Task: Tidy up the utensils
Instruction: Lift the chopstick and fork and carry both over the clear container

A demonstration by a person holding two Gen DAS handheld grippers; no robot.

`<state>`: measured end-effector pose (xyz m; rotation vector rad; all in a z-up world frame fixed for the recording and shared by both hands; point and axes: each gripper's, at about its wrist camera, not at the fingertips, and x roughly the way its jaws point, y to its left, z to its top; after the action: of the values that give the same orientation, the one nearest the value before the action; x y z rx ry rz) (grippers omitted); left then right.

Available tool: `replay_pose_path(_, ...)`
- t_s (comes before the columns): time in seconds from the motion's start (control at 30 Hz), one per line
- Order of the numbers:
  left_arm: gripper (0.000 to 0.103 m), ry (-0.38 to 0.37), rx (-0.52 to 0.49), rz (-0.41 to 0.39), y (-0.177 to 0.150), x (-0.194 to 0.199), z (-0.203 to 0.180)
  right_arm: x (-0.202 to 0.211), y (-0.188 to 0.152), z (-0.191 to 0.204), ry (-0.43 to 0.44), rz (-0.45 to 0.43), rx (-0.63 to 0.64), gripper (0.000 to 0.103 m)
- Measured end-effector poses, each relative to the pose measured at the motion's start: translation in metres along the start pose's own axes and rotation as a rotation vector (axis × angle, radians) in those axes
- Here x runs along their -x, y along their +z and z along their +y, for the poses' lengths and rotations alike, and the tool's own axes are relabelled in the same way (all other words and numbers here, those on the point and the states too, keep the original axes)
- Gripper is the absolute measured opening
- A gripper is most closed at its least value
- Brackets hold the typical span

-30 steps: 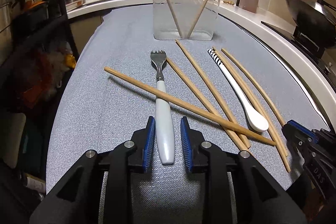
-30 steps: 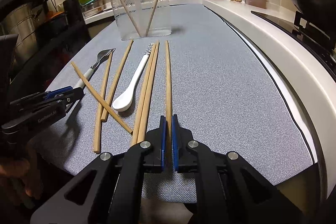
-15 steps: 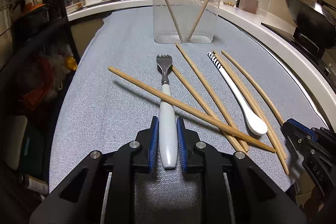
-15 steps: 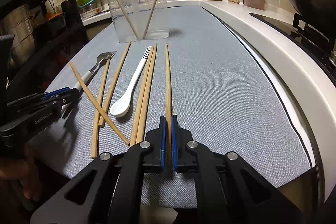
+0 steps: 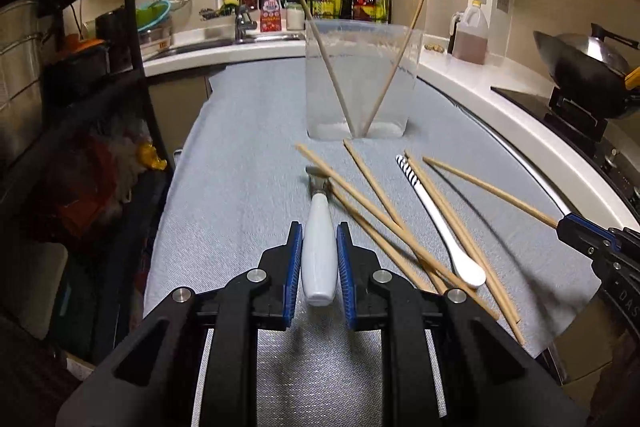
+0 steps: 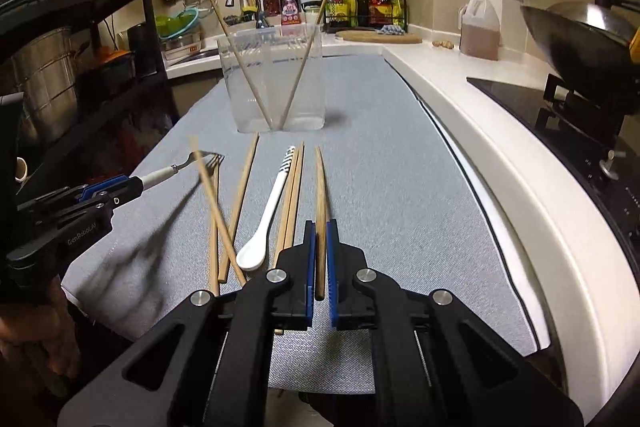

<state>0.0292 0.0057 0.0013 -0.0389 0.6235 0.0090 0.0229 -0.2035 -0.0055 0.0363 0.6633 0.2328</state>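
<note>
Both our tools have lifted up: our left gripper [image 5: 319, 267] squeezes the white-handled fork [image 5: 319, 251], and our right gripper [image 6: 321, 259] pinches one chopstick [image 6: 320, 211]. A loose chopstick [image 5: 384, 223] lies across the fork's neck. Beside it rest more chopsticks and the white spoon [image 6: 267, 219]. Behind stands the clear container [image 5: 360, 83]. Only our right view shows the fork's prongs.
</note>
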Motion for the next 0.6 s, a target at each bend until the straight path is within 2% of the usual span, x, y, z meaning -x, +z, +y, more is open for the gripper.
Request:
replay_pose_path(0.37, 0.018, 0.001, 0.017, -0.063, 0.023, 0.017, 0.011, 0.027, 0.032, -0.002, -0.005, -0.081, 0.025, 0.005)
replay_pose_path(0.6, 0.018, -0.030, 0.027, -0.082, 0.058, 0.012, 0.023, 0.031, 0.064, -0.005, -0.004, -0.129, 0.035, 0.005)
